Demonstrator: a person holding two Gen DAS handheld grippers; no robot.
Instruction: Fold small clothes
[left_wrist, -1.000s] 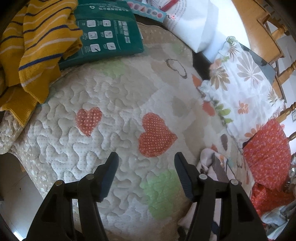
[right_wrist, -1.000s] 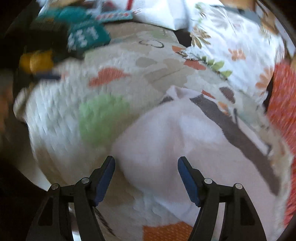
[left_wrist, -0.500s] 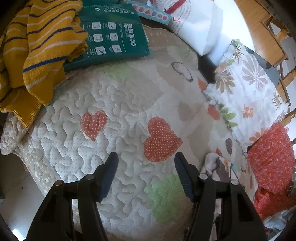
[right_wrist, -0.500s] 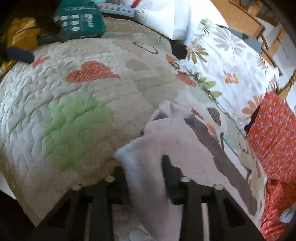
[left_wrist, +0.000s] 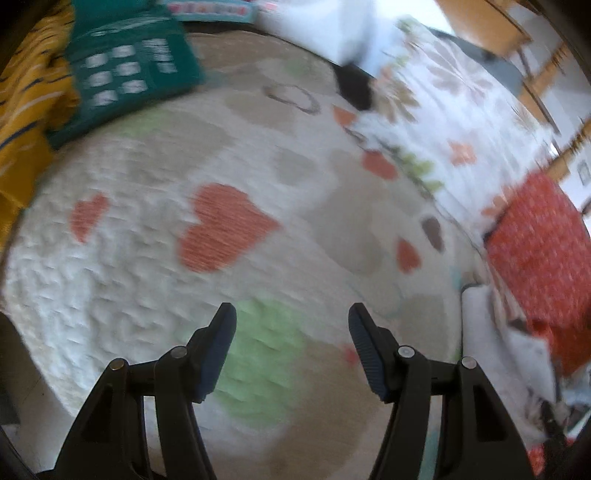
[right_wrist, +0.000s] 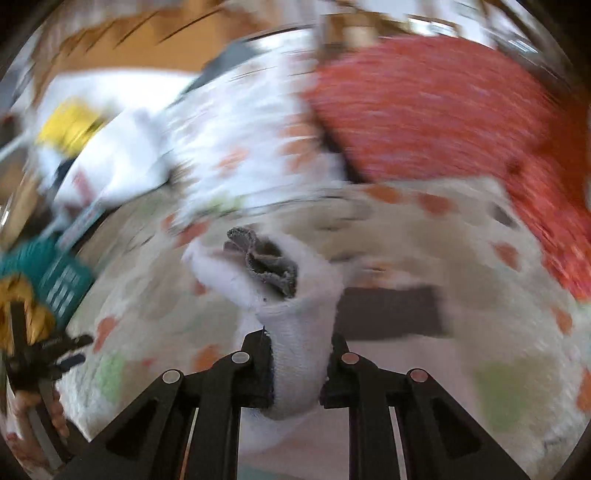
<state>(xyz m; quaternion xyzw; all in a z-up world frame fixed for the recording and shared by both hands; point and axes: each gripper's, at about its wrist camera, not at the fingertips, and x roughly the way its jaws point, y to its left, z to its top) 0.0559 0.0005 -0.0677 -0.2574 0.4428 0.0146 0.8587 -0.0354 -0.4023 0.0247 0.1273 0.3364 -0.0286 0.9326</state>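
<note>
The quilted heart-print cover (left_wrist: 155, 258) filled both views, cream with red and green hearts, and everything else sat on or around it. Along its far edge lay the white floral pillow (left_wrist: 454, 122), and beside that the red dotted cloth (left_wrist: 543, 266) bunched at the right side. Off at the far left, the yellow striped knit (left_wrist: 26, 110) lay heaped against the green printed packet (left_wrist: 129, 70). Both pictures were badly smeared, so fine detail was lost. Down in the right wrist view, the small white garment (right_wrist: 299, 354) with its grey trim was bunched up between the right gripper (right_wrist: 297, 369), whose jaws were closing, and the pads already pressed into the cloth from both sides; a dark grey band of the same garment trailed off to the right across the cover. And there, at the left edge of that view, the left gripper (right_wrist: 70, 352) showed up small and blurred, with a hand (right_wrist: 51, 410) beneath it. In its own view the left gripper (left_wrist: 291, 332) hung released above the cover, fingers (left_wrist: 218, 350) well apart with nothing between them, a green heart patch below.
</note>
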